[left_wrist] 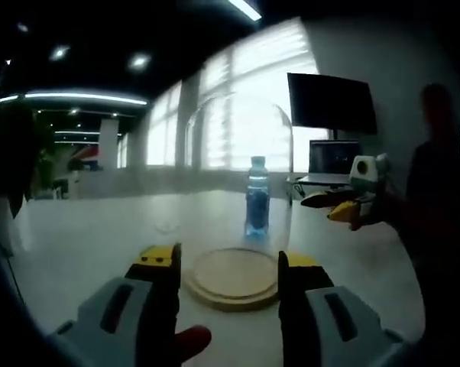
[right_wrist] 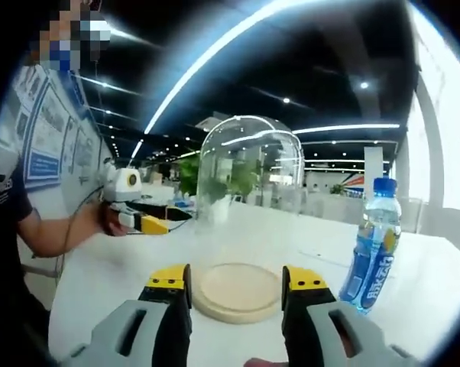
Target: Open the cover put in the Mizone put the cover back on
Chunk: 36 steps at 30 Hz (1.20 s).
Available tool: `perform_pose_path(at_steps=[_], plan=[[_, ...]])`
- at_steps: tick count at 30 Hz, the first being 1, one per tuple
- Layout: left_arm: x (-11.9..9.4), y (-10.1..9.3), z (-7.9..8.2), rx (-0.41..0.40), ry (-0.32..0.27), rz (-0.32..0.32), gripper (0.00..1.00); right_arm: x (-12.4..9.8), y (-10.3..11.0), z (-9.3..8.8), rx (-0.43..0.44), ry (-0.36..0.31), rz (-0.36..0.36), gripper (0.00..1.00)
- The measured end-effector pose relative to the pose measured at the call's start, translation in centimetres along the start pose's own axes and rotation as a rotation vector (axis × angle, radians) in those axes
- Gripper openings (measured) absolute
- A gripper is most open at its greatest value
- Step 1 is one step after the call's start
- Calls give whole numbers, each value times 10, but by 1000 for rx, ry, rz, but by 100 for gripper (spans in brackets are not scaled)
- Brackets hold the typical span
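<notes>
Still covered: clear glass dome cover (right_wrist: 249, 195) sits on round wooden base (right_wrist: 236, 290), blue Mizone bottle (right_wrist: 374, 245) beside.
Both left gripper (left_wrist: 228, 264) and right gripper (right_wrist: 236, 281) gape empty; a one-sided squeeze could let smooth glass slip or topple the bottle.

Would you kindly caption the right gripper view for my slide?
Open right tool faces a glass dome on its wooden base, Mizone bottle standing beside it on the white table.

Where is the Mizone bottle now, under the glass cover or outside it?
Outside. The Mizone bottle stands upright on the table beside the glass cover, which sits on its empty wooden base.
</notes>
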State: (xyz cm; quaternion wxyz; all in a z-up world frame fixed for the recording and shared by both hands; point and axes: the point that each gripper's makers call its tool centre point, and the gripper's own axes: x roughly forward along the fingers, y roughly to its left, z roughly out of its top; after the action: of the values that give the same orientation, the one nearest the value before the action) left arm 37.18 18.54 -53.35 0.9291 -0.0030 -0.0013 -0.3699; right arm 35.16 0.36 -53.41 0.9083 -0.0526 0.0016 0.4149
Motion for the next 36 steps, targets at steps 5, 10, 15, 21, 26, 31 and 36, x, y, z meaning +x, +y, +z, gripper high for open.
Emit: perform_pose_path(at_steps=[5,10,15,21,26,31,36], plan=[[1,4,10,33,-11,-9,47,7,-1,1,6,3,9,44],[5,8,11,39,-2,-18,48,15,-2,5,8,-2,25,45],[9,8,10,45,3,-38,50,22,-3,9,11,-6,37,47],[21,10,10,43,27,-61,52,34,-8,16,26,-16,50,49],[32,8,11,42,32,-99,53,41,-13,20,30,-18,70,52],[41,10,12,52,39,-120,54,48,-18,21,41,-14,95,53],[51,8,12,29,45,-171,54,55,-21,14,44,1,110,53]])
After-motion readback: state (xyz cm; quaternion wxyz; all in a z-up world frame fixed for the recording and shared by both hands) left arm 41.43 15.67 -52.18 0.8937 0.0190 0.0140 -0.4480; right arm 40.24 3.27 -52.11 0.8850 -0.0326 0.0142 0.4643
